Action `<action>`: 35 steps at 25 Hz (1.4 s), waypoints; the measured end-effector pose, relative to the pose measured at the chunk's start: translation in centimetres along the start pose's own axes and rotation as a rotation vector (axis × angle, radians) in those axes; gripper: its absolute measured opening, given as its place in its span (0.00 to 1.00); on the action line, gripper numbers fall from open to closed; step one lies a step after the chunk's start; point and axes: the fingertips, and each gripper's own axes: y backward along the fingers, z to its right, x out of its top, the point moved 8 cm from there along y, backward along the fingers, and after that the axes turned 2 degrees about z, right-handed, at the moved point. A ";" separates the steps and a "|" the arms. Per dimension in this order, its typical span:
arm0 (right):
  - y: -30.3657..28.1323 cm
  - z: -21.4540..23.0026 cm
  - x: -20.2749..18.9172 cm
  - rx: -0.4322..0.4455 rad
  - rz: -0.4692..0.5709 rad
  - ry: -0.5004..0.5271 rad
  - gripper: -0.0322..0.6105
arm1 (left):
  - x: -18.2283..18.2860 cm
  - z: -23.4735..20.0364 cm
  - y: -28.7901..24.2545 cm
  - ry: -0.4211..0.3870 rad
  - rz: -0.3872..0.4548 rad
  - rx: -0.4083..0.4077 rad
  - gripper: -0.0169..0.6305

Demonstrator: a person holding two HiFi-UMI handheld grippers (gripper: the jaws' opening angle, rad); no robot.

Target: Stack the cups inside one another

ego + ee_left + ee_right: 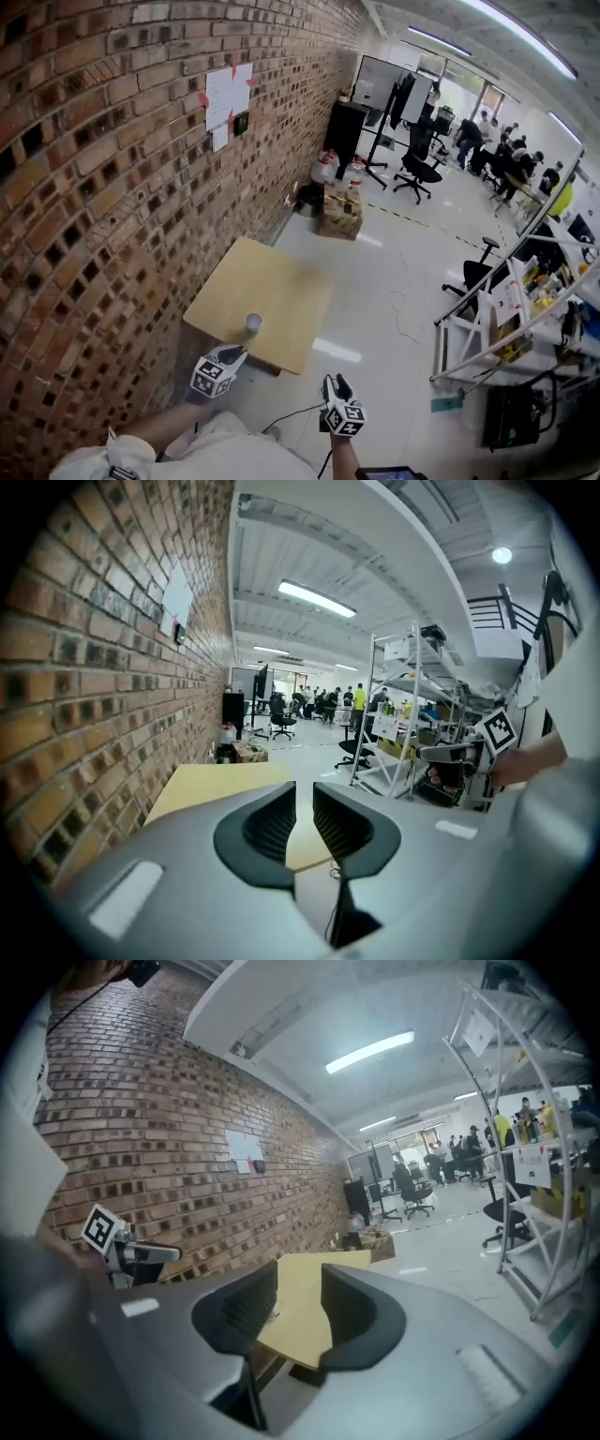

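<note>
Standing upright on table [274, 281], cup [252, 322], long axis vertical

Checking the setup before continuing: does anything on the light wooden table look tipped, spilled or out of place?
Nothing stands out. The small pale cup stands upright near the near edge of the light wooden table, with nothing spilled. Whether it is one cup or a stack is too small to tell.
</note>
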 end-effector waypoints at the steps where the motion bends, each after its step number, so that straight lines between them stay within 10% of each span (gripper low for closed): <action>1: 0.1 -0.3 0.3 -0.014 0.005 0.002 0.28 | -0.6 -0.1 0.3 0.031 -0.003 0.009 0.14; 6: 0.5 -1.5 -0.3 -0.100 -0.028 -0.021 0.28 | -3.1 -0.7 1.7 0.141 -0.061 0.037 0.14; 35: -1.0 -4.8 -1.6 -0.116 -0.011 0.051 0.18 | -7.4 -6.4 1.8 0.092 -0.226 -0.024 0.14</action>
